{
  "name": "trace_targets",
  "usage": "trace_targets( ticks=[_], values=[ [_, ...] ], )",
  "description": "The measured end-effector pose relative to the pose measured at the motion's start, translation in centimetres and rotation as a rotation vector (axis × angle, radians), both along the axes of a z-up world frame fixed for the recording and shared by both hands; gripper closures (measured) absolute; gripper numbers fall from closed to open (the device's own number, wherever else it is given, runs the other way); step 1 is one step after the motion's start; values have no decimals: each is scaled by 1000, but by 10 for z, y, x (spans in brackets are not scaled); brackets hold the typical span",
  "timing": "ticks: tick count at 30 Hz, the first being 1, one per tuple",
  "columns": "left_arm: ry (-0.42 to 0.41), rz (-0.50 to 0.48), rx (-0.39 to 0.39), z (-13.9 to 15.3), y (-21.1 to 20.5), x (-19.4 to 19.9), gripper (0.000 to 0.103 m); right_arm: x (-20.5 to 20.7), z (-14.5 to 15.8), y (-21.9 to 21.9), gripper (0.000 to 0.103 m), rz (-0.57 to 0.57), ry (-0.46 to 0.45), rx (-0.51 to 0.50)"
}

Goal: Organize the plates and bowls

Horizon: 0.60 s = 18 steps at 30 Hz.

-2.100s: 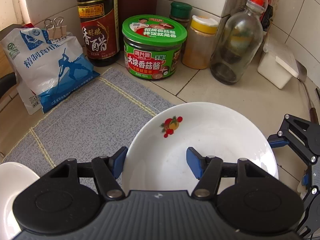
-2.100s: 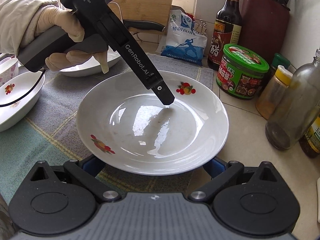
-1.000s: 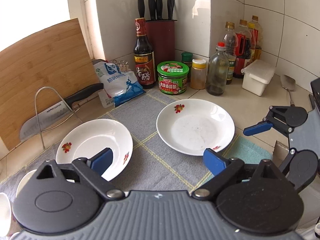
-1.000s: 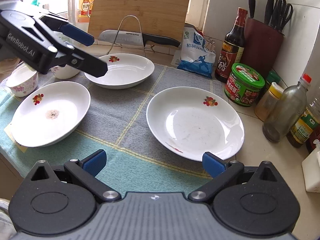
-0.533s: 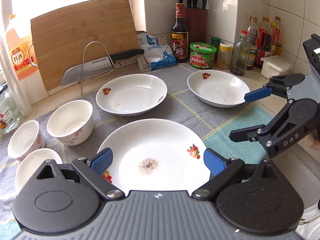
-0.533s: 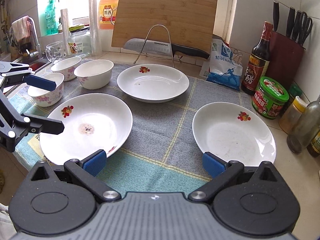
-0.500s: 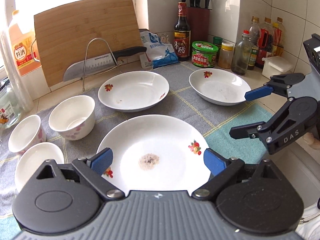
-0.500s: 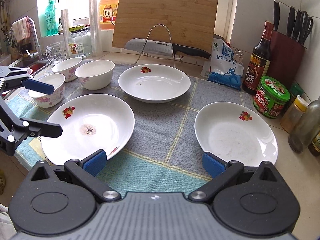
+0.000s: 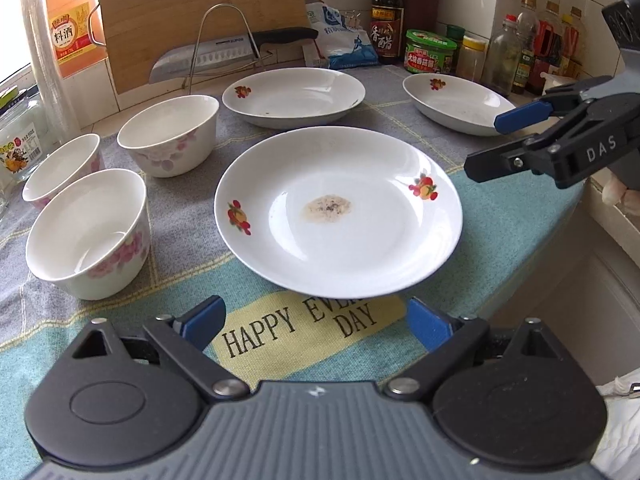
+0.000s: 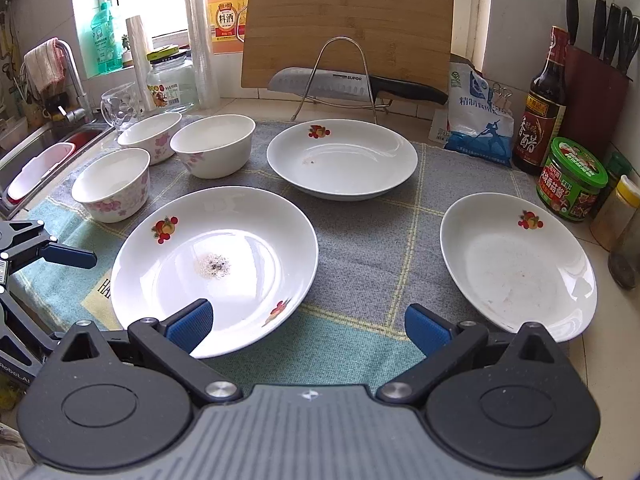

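Glossy white round plate (image 9: 340, 216) lies on coarse woven cloth (image 9: 500, 232).

Black ribbed left claw (image 9: 316, 320) with blue fingertips (image 9: 204, 316).

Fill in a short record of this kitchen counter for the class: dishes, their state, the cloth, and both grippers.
plates: three, spread apart on the mat
soiled plate: nearest, residue at its centre
far plate: before the knife rack
right plate: partly off the mat
bowls: three, unstacked, at left
left gripper: open, empty
right gripper: open, empty
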State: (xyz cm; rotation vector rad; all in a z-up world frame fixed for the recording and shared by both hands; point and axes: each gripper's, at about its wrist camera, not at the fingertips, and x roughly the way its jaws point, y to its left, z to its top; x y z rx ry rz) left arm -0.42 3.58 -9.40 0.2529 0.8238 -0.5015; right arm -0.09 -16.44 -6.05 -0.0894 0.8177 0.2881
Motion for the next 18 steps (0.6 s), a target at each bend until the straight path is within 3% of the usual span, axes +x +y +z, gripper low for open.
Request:
trace_targets(
  ticks=[7, 18],
  values=[
    [-12, -11, 23, -19, -2, 15, 6, 6, -4, 9, 0, 7, 31, 3],
    [-25, -88, -29, -27, 2, 28, 0, 27, -20, 16, 0, 65, 98, 34]
  ],
)
